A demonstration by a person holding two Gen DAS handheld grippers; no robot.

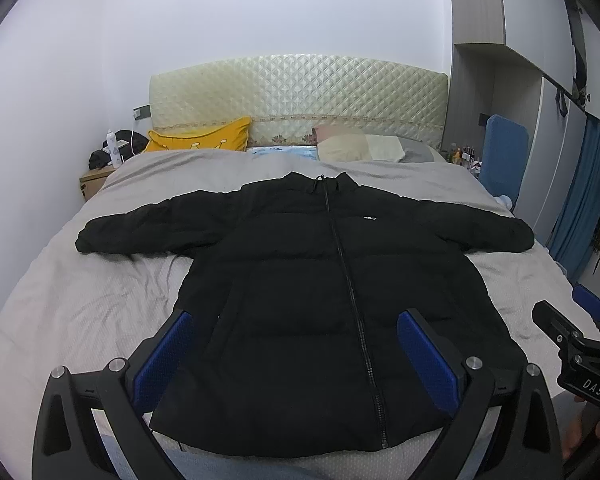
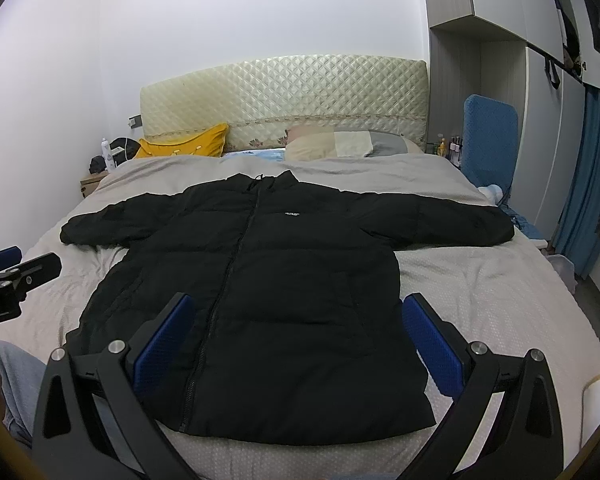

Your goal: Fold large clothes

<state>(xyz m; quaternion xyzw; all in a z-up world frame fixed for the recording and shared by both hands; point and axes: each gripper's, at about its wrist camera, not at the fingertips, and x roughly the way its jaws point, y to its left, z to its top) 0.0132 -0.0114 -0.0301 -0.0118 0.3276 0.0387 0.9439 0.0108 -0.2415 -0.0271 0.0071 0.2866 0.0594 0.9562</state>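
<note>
The black zip-front puffer jacket [image 1: 320, 280] is laid out flat, front side up, on the grey-sheeted bed [image 1: 60, 300], zipped closed with both sleeves spread out to the sides and the collar pointing at the cream quilted headboard [image 1: 300, 88]. Its hem sits at the near edge of the mattress.

The left claw [image 1: 296, 356] hangs just above the hem on the jacket's left half, blue pads wide apart, nothing between them. The right claw [image 2: 300, 344] is the same deal over the right half: spread open, holding nothing (can't tell if either one is actually touching the fabric).

Each camera catches the other claw at its frame edge, so they're side by side. The left view shows the jacket's small white chest label [image 1: 369, 219] to the right of the zipper. The right view shows more bare sheet beside the jacket's right edge, plus a bit of blue denim [image 2: 12, 380] at lower left that the left view doesn't really give you.

Up by the headboard there's a yellow pillow [image 1: 200, 136] and a beige pillow [image 1: 344, 146]. A wooden nightstand [image 1: 94, 182] with a white bottle [image 1: 111, 144] sits left of the bed, and a blue padded chair back [image 1: 504, 156] stands on the right.
</note>
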